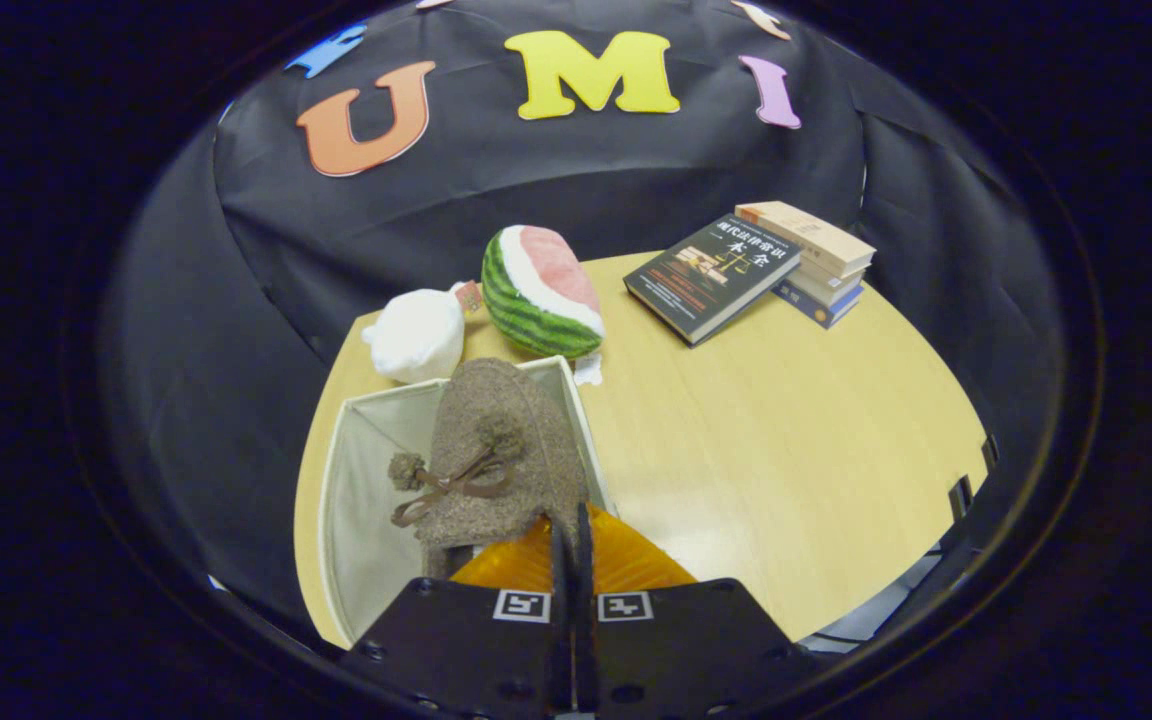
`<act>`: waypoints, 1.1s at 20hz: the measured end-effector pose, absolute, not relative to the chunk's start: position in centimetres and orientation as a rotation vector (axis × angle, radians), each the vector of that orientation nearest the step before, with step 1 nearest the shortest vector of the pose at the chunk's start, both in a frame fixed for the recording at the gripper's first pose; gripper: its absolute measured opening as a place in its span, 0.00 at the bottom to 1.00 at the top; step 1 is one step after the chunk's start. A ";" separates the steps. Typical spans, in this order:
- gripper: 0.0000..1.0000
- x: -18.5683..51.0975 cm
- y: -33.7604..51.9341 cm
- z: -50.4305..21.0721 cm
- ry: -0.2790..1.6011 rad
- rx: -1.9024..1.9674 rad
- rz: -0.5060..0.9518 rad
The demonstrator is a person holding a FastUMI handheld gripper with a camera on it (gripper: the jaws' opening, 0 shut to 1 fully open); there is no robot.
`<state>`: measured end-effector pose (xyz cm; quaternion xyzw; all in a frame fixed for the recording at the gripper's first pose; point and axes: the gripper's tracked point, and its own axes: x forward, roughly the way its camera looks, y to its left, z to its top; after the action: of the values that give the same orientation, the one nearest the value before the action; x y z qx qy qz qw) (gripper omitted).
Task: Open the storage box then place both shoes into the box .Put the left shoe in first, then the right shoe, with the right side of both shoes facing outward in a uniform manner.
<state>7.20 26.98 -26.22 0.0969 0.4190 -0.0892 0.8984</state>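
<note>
Starting over on the left, the storage box (361, 500) stands open on the tabletop (786, 440), pale fabric walls up, nothing lying on the bit of floor that shows. Just beyond its far corner sits a white plush (419, 335), and beside that a plush watermelon slice (541, 292), both close to the box rim. Moving in toward the middle — here's the shoe (501, 455), a brown fuzzy slipper with a bow and pompoms, hanging over the box's right side, its heel end at the gripper (572, 540). The jaws look pressed nearly together, pinching the slipper's edge just ahead of them, though the exact contact is hidden behind the shoe. Which shoe of the pair this is, I cannot tell. It seems to be the lowering step, not yet released. The risk from here: the slipper is soft and held by one thin edge, so it could twist as it goes down and land facing the wrong way — or its toe could snag the right wall and fold that fabric inward. Farther right, a dark book (711, 275) leans on a stack of books (821, 262), well apart from the action.
</note>
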 end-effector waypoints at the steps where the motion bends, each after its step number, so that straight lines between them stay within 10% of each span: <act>1: 0.05 7.4 27.4 -26.4 0.872 0.197 -0.173; 10: 0.20 8.5 28.4 -24.5 0.811 0.160 -0.088; 18: 0.96 7.1 24.6 -14.8 0.565 0.140 -0.031; 22: 0.97 5.6 21.0 -9.9 0.449 0.146 -0.042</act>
<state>5.58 21.01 -9.92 0.0723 0.2223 -0.0208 0.9721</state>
